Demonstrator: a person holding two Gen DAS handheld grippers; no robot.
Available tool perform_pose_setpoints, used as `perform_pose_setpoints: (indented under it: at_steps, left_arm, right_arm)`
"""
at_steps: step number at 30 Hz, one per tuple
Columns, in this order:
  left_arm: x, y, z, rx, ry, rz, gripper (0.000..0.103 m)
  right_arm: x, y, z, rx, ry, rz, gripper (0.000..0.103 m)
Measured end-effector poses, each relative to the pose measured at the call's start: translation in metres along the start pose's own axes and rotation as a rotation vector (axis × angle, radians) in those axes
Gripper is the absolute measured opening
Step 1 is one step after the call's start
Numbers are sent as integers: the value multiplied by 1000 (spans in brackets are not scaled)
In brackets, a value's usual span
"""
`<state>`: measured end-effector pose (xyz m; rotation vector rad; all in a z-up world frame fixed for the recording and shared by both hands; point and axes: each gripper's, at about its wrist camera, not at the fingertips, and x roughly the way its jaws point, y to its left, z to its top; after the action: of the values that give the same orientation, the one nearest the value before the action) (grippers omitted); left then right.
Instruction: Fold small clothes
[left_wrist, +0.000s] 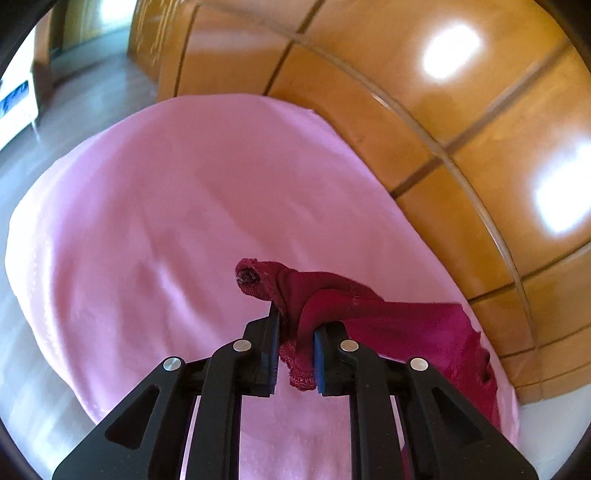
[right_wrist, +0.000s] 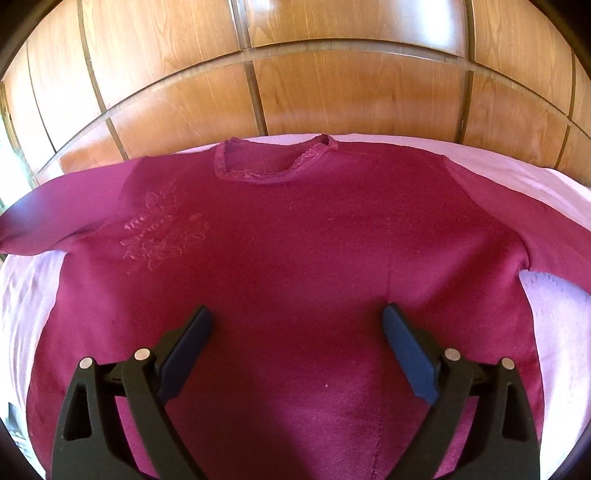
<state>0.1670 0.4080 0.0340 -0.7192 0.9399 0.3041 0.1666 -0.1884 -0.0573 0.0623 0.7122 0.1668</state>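
The maroon shirt (right_wrist: 295, 258) lies spread face-up on the pink sheet (left_wrist: 166, 203); the left gripper (left_wrist: 295, 354) pinches its bunched sleeve cuff, likely to carry it inward for a fold; the right gripper (right_wrist: 297, 354) hovers over the hem, jaws spread, holding nothing.

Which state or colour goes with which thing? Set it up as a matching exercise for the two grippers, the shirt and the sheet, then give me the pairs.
Things:
1. left gripper
2. right gripper
3. shirt
4. sheet

States or colours:
A. pale pink, spread under everything
B. jaws wide apart, nothing between them
C. dark magenta, lying face up with the collar toward the wooden wall
D. jaws closed on a bunched cuff

Pairs: 1-D, 2-B, 3-C, 4-A
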Motion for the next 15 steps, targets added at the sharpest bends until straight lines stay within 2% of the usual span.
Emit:
perform_pose_setpoints:
  at_steps: [3,5,7,8,9,11,13,15]
  left_arm:
    - [23,2,18,-45,27,17,15]
    - [41,3,31,-96,16,49,23]
    - [51,7,39,-132,-27,78,23]
    - [55,9,43,-148,-54,105,27]
    - [57,13,46,-166,-75,127,41]
    - [53,31,44,-236,-123,170,48]
    - [48,46,34,-281,-135,152,48]
    - [47,59,19,-305,-139,101,48]
  right_arm:
    - [1,2,0,-9,2,-13,94]
    - [1,3,0,-13,2,-19,94]
    - [1,3,0,-17,2,-25,94]
    - [2,4,0,-19,2,-28,94]
    - [2,4,0,-22,3,-31,94]
    - [3,5,0,-28,4,-37,95]
    - [4,6,0,-33,6,-41,96]
    - [5,7,0,-37,8,-45,97]
